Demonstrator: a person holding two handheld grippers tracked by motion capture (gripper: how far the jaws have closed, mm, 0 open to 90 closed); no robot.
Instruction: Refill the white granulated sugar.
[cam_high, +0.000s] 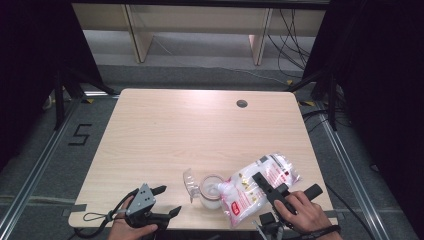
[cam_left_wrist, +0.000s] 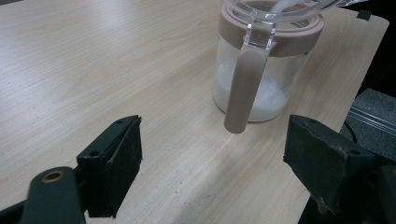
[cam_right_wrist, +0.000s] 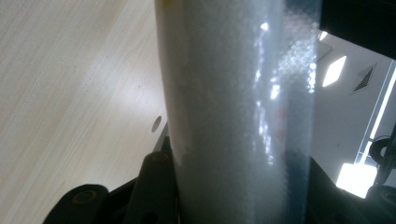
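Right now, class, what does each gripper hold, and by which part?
The right gripper holds the plastic bag of white grains around its middle, tilted over the jar. The left gripper holds nothing; its fingers stand open.

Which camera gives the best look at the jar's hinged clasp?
The left gripper view: the jar is close, its clasp hanging down the front. In the high view the jar is small. The right gripper view shows the bag.
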